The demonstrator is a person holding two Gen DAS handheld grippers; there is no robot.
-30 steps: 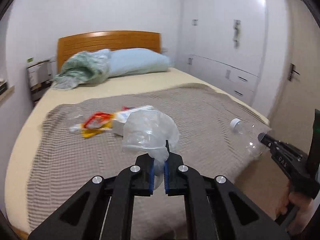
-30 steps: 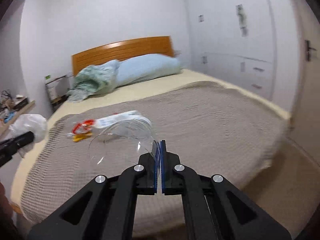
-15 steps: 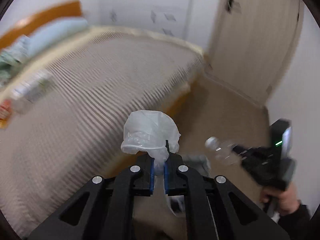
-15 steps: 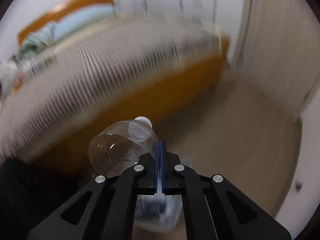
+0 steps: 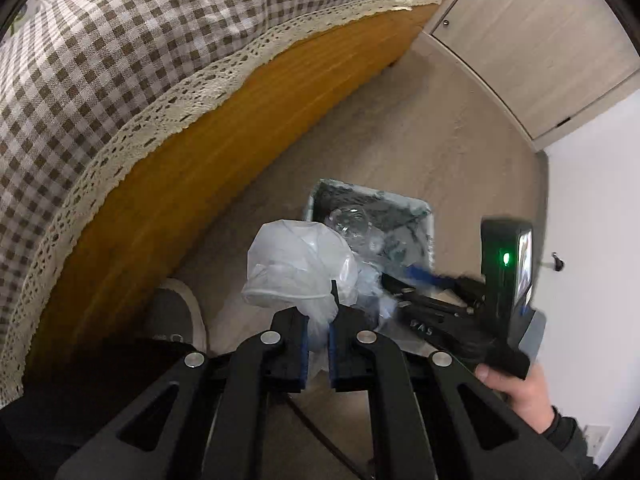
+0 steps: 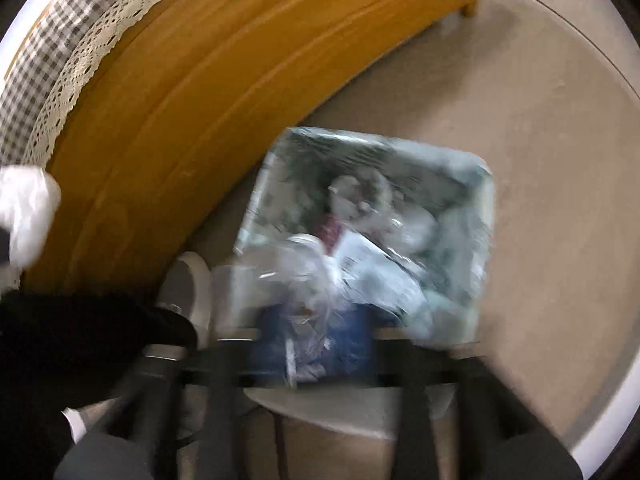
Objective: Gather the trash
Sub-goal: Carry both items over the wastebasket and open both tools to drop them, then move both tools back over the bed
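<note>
My left gripper (image 5: 318,344) is shut on the neck of a crumpled clear plastic bag (image 5: 296,264), held just above the near edge of a lined trash bin (image 5: 310,204) on the floor. The right gripper (image 5: 394,286) hangs over the bin from the right. In the blurred right wrist view the right gripper (image 6: 316,344) has its jaws opening, and the clear plastic bottle (image 6: 300,272) is loose just beyond them, dropping into the bin (image 6: 484,240). The bin holds other wrappers and paper. The bag (image 6: 24,208) shows at the left edge.
The orange wooden bed frame (image 5: 208,152) stands close on the bin's left, under a checked cover with a lace edge (image 5: 100,60). A person's grey shoe (image 5: 176,312) rests beside the bin. A hand (image 5: 516,392) holds the right gripper. A door (image 5: 532,52) lies beyond the beige floor.
Both grippers swung away from the bed and down to the bin on the floor. The right jaws have parted and the bottle has left them. The left still grips the bag.
</note>
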